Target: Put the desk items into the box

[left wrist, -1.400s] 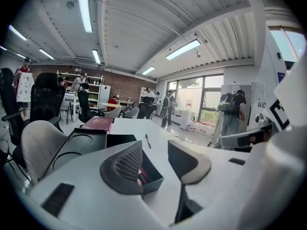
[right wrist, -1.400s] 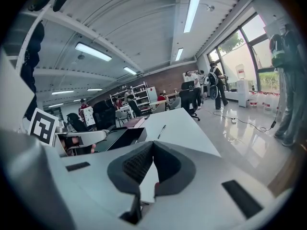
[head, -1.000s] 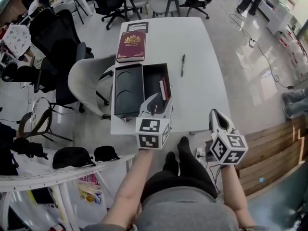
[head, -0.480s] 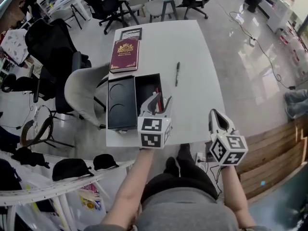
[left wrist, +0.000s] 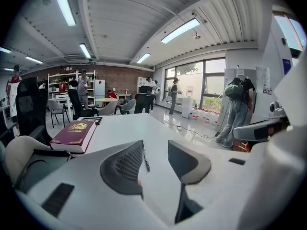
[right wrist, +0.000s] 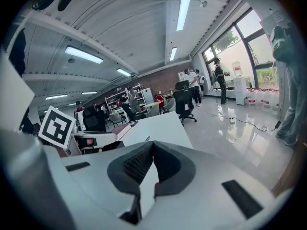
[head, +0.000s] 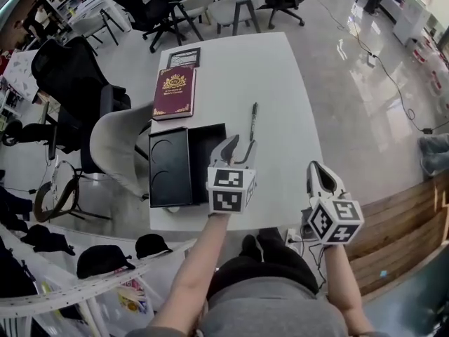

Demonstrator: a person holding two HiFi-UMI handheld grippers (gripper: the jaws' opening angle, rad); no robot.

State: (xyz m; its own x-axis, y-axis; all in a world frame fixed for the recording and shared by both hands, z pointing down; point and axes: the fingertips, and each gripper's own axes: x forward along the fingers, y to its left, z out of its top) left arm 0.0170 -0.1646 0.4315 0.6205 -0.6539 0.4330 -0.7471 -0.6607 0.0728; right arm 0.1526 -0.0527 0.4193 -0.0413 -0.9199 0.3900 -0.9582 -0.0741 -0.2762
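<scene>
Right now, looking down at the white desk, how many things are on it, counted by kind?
Maroon book: 1
Pen: 1
Black frame: 1
Open black box: 1
Total: 4

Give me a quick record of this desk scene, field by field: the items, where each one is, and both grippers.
table: white
box: black, open, at the near left of the table
book: maroon, closed, lying flat beyond the box
pen: dark, lying on the bare tabletop to the right of the book
frame: small, dark, at the far edge beyond the book
left gripper: jaws apart, empty, over the box's right side
right gripper: jaws together, empty, off the table's near right corner
</scene>
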